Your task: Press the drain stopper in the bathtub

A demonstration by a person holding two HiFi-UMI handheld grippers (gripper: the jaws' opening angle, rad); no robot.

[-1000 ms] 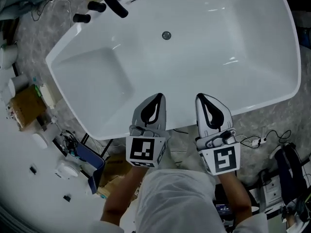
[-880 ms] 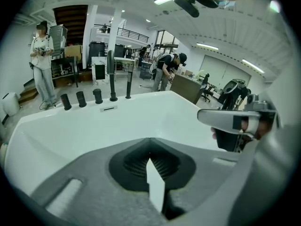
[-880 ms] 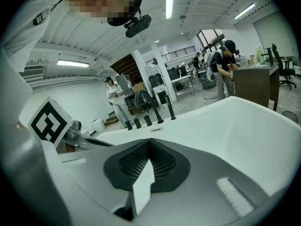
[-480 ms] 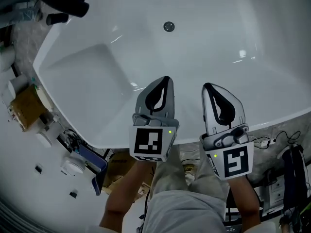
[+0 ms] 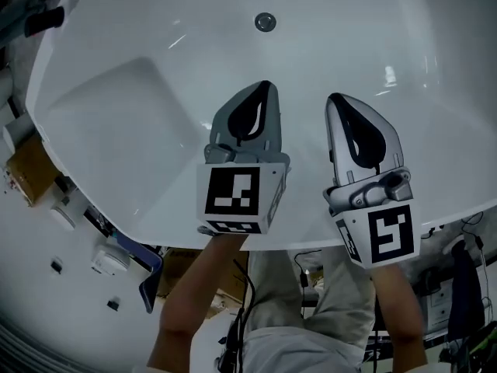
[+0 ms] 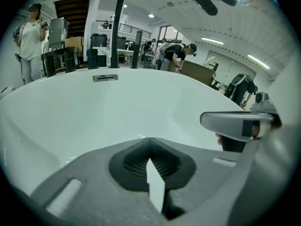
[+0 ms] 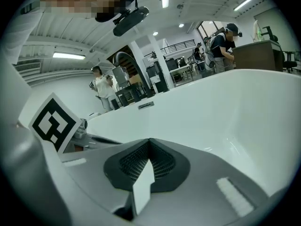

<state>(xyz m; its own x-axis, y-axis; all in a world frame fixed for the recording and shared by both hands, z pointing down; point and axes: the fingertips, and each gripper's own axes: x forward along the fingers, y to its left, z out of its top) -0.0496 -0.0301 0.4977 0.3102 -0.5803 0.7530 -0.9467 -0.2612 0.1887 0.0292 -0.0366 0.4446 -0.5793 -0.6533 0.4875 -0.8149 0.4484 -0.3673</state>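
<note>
The round metal drain stopper [image 5: 265, 22] sits in the floor of the white bathtub [image 5: 116, 115], near the top of the head view. My left gripper [image 5: 262, 88] and right gripper [image 5: 339, 100] hover side by side over the tub's near slope, well short of the stopper. Both point toward it and both are shut with nothing held. In the left gripper view the shut jaws [image 6: 149, 141] face the tub's far wall and its overflow plate [image 6: 105, 77]. The right gripper view shows its shut jaws [image 7: 149, 142] and the same plate [image 7: 146, 105]. The stopper is hidden in both gripper views.
Black tap fittings [image 5: 45, 19] stand on the tub's far left rim, and a tall black spout [image 6: 117, 27] rises behind the overflow. A cardboard box [image 5: 27, 169] and cables lie on the floor at left. People stand in the workshop behind the tub.
Both grippers have moved forward from over the tub's near rim to over its inner slope. The view has closed in, and the stopper now sits nearer the top edge.
</note>
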